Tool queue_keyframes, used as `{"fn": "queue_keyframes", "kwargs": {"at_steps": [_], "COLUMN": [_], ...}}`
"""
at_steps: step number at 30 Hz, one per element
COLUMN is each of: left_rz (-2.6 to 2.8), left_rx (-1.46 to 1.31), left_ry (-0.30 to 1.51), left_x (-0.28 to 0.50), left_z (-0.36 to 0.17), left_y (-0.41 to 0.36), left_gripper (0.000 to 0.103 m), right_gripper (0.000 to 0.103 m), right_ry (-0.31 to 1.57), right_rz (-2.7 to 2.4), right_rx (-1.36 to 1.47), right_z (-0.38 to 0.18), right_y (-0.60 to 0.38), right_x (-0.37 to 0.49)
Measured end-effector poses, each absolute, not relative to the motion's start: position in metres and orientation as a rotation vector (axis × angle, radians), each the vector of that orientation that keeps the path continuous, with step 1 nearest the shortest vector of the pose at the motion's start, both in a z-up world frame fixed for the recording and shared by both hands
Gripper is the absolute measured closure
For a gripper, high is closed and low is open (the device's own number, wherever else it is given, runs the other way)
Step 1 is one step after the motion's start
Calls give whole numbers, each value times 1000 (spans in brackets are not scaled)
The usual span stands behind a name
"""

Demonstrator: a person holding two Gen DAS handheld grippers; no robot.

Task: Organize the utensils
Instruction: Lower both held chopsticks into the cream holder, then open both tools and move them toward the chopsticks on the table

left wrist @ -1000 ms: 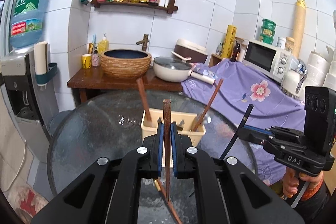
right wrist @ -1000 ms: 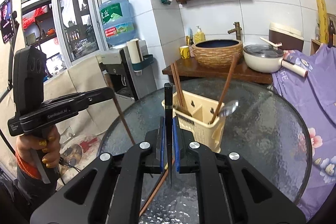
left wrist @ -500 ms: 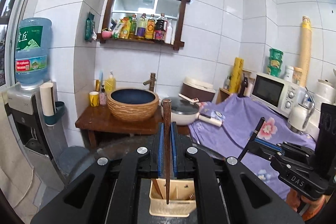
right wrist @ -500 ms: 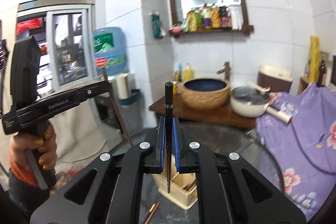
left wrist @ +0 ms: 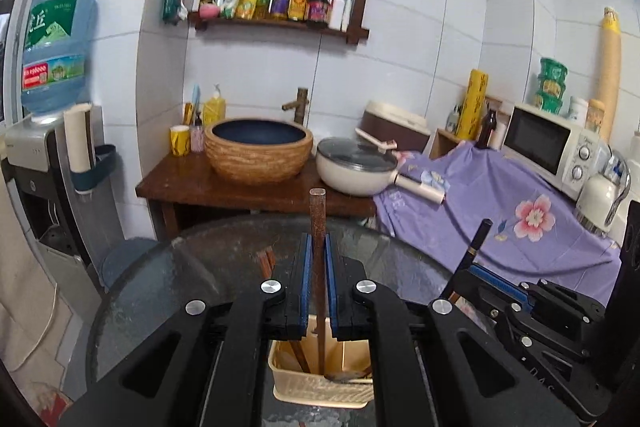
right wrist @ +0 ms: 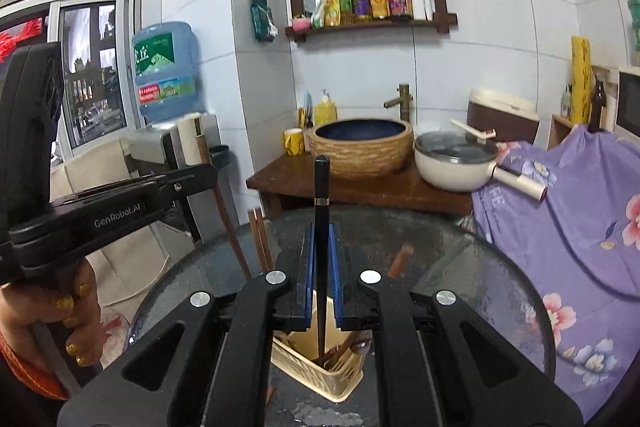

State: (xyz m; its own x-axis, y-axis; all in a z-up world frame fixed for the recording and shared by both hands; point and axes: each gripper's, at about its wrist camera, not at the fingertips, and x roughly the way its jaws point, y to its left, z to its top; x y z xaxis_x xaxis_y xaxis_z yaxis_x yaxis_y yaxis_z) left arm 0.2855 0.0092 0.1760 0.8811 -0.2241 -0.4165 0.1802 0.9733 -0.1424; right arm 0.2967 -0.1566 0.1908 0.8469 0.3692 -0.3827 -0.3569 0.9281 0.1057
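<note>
The left hand-held gripper (left wrist: 316, 247) is clamped narrow on a brown chopstick (left wrist: 317, 227), which stands upright between its blue pads (left wrist: 306, 267); the stick's lower end reaches down into a cream caddy (left wrist: 320, 393) on the round glass worktop (left wrist: 200, 267). The right hand-held gripper (right wrist: 321, 239) is likewise pinched on a black chopstick (right wrist: 321, 195) with a gold band, held upright, its tip hanging inside the same caddy (right wrist: 316, 379). In the left view the caddy shows a divider, another brown chopstick leaning in the left compartment, and a spoon bowl (left wrist: 346, 375) lying low at the front; which compartment the held stick's tip is in cannot be told. In the right view more brown sticks (right wrist: 258, 239) stand up from the caddy to the left of the pads, and a brown handle end (right wrist: 400, 261) shows to the right. The person's left hand (right wrist: 52, 323) grips the other tool's handle at the left edge of the right view. Behind the worktop a wooden stand carries a woven-look basin (left wrist: 258, 155) and a lidded white pan (left wrist: 356, 167); a purple floral cloth (left wrist: 500, 211) covers the surface to the right, with a microwave (left wrist: 548, 147) beyond it.
</note>
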Motion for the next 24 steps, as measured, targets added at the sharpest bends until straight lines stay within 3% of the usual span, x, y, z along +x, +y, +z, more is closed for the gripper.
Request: {"fn": "queue_keyframes", "kwargs": {"at_steps": [7,17,18,20,21,22,24], "left_rz": [-209,-225,-228,-215,-209,-193,-159], "left_rx": [-97,-100,-97,-89,-89,-93,-89], "left_ry": [538,553,546,514,503,481,452], "left_x": [298,294,292,282,279,272,262], "left_z": [131,119,120,124,126,128,130], "left_y": [9,12,13,17,19,25,32], "left_gripper": [96,95,93,82,69,59,54], "right_gripper": [95,94,92,65,58,54,54], "right_ry": [469,436,429,418,399,380,358], "right_rz": [375,379,379,379,377,374,365], "right_rx": [15,-5,-13,-21,-15,-12,-21], "right_z": [149,139,139,139,140,141,144], "right_y": [-150,-151,-150,-150,-151,-153,-155], "right_x": [301,293,291,286,281,277,269]}}
